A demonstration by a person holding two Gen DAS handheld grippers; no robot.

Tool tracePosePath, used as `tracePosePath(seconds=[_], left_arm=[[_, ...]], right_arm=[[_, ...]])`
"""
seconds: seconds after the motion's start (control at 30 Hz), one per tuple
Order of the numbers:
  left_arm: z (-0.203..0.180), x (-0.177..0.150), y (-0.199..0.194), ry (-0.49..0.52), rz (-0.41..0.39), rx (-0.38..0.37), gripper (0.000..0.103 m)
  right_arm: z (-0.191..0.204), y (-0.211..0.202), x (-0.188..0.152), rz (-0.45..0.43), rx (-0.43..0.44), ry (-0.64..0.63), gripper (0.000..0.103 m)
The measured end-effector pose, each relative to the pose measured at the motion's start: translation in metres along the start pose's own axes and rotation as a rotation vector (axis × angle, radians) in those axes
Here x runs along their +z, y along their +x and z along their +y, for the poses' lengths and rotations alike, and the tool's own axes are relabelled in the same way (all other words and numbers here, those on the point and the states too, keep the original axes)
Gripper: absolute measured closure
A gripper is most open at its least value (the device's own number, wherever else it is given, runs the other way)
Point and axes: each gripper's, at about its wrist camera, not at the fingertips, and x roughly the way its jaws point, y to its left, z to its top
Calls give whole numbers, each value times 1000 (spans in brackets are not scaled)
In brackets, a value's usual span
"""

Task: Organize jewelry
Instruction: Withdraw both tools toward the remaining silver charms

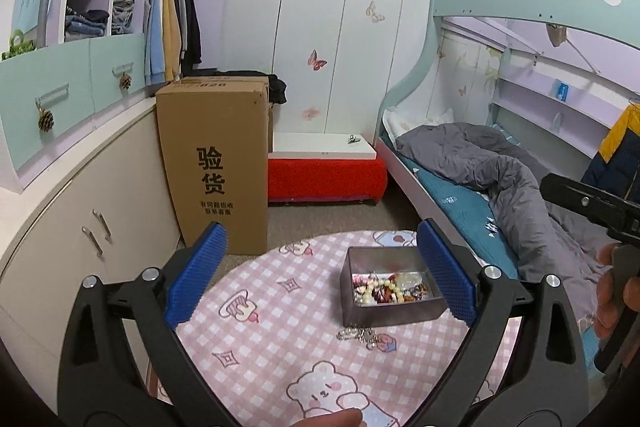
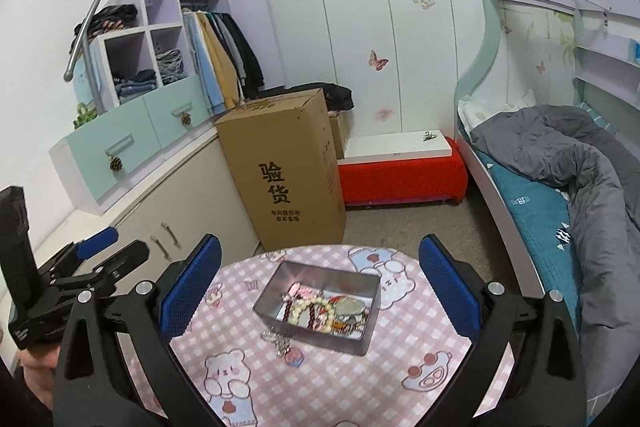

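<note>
Beads and bracelets lie tangled in the metal tin ahead between the wide-spread right gripper fingers, single pieces indistinct. Left gripper also gapes, empty; its right finger hides the tin's corner. A silver chain lies just before the tin.

Shiny metal tin, matt pink checked tablecloth, glossy beads, textured blue gripper pads

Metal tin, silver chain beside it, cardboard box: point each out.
Metal tin [image 2: 352, 341]: right wrist view, near outer wall.
Silver chain [image 2: 276, 339]: right wrist view, links on the tablecloth.
Cardboard box [image 1: 212, 163]: left wrist view, printed front face.
</note>
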Motion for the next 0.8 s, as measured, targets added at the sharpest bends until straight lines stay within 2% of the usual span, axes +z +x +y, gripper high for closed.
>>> tracePosePath(seconds=[0.13,0.43,0.53,0.6,0.67,0.73,0.8], left_arm=[[5,-16,0,2,20,21,9],[25,-63,20,-27,138,73,9],[27,-74,29,-17,168,70,9],[26,-79,34,-4,180,70,9],[25,-85,44,11,204,68,9],[23,-90,55,37,230,54,9],[19,-94,67,71,253,40,9]], right_arm=[[6,3,-22,44,3,-17,8],[20,57,-96,255,51,-19,9],[27,77,-112,309,54,-37,18],[29,92,-123,350,63,-32,28],[30,101,-131,375,72,-27,45],[32,110,-139,400,84,-20,54],[34,112,-142,409,88,-15,55]])
